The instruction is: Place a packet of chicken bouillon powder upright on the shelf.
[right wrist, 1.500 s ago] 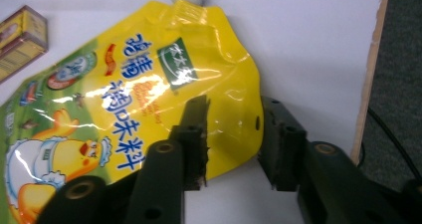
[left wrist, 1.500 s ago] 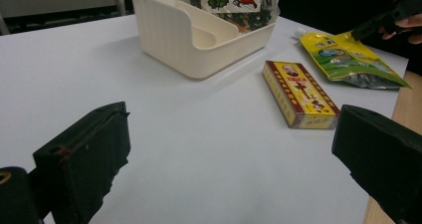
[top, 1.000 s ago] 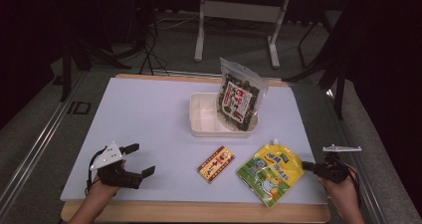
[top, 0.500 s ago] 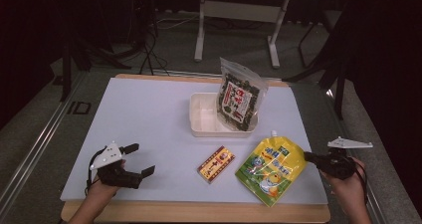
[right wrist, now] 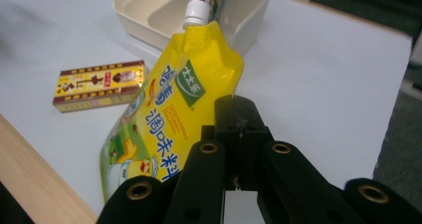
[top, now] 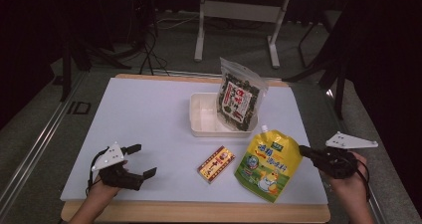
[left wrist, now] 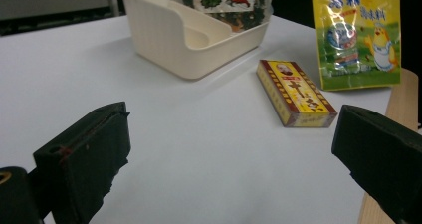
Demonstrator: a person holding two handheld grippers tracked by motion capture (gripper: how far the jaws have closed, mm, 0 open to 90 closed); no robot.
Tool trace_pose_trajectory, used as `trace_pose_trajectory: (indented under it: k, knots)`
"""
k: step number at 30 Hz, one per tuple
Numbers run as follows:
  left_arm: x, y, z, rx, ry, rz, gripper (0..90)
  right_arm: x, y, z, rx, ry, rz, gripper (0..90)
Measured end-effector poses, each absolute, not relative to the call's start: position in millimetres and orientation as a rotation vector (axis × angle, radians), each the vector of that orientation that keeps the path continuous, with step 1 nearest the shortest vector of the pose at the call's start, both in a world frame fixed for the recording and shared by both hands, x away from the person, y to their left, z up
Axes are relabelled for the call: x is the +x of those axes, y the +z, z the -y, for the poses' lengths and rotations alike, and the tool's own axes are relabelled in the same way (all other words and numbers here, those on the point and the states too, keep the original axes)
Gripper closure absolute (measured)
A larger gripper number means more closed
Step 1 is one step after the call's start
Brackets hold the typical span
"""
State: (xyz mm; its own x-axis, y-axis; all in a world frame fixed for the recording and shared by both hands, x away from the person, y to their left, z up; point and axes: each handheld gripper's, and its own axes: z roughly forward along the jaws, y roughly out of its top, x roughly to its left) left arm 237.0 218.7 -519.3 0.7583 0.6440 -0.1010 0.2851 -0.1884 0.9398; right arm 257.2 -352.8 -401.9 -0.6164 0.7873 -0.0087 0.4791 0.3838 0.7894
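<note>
item: yellow spouted plastic pouch, flat on my white table top, just in front of the cream plastic bin. my right gripper clenched on nothing, tips at the pouch's edge. my left gripper released, idle. risk, i judge: closed jaws would shove the slick pouch into the small red-and-yellow carton.
</note>
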Motion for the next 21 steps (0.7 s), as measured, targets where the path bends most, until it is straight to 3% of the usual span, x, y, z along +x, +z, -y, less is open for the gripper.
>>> trace_pose_trajectory:
  k: [21]
  knots:
    - [234.3,-518.8,-206.4,1.808,0.299,-0.673,4.1,230.6,-380.2,329.7,0.843,1.186,-2.321,90.0]
